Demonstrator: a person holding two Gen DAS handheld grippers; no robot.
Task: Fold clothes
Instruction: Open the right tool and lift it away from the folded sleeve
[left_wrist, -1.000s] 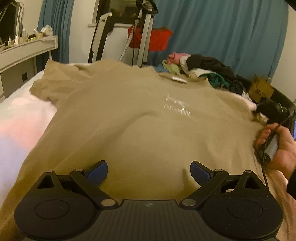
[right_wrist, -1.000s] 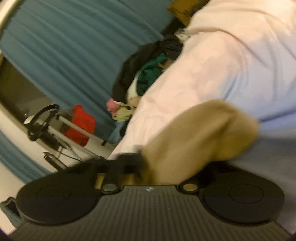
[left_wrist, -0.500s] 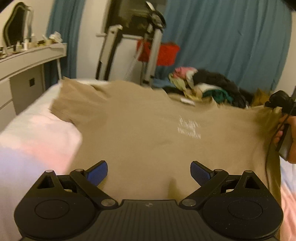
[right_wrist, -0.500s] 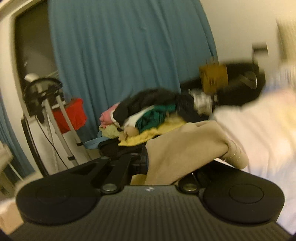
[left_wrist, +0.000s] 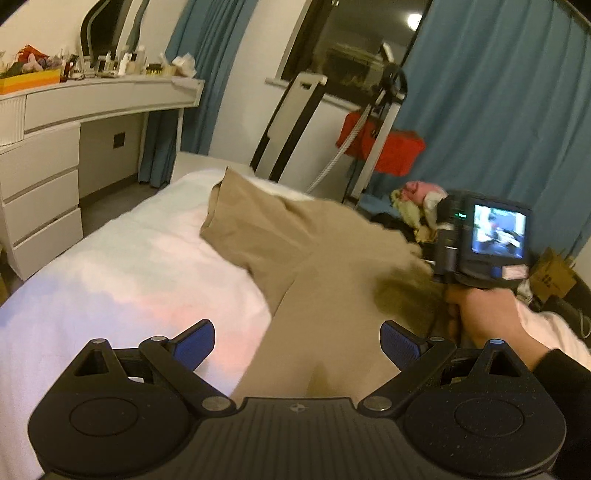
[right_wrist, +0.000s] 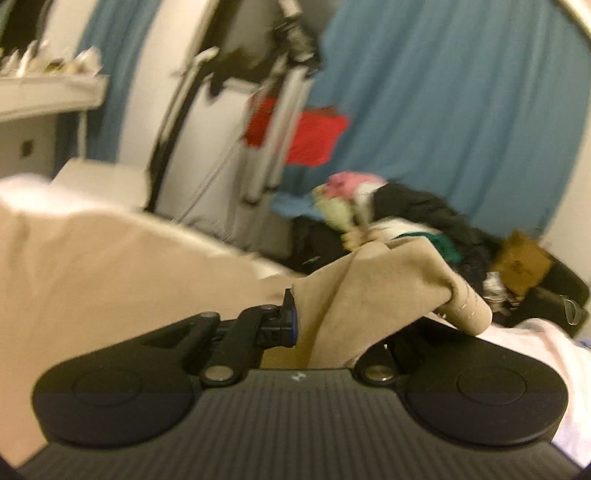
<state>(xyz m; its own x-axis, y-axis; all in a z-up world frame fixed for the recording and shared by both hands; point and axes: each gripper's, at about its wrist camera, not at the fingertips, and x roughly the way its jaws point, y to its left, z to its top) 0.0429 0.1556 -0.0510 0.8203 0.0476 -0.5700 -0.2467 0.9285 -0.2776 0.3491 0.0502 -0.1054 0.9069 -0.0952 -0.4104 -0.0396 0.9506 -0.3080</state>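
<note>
A tan T-shirt (left_wrist: 314, 258) lies on the white bed (left_wrist: 129, 266), its right side lifted and drawn over the middle. My right gripper (right_wrist: 321, 325) is shut on a bunched edge of the shirt (right_wrist: 369, 288), which hides its right finger. In the left wrist view I see that gripper's back with its lit screen (left_wrist: 498, 236), held by a hand (left_wrist: 480, 314) above the shirt's right part. My left gripper (left_wrist: 297, 341) hovers open over the shirt's near edge, its blue pads (left_wrist: 192, 341) wide apart with nothing between them.
A heap of mixed clothes (left_wrist: 417, 199) sits beyond the far end of the bed. A white dresser (left_wrist: 55, 147) with bottles stands on the left. An exercise machine with a red cloth (left_wrist: 384, 147) stands before blue curtains. A cardboard box (left_wrist: 554, 277) is at the far right.
The right gripper has rolled upright and swung left across the bed with the shirt's edge, folding it over the printed chest. My left gripper has risen and drawn back from the shirt.
</note>
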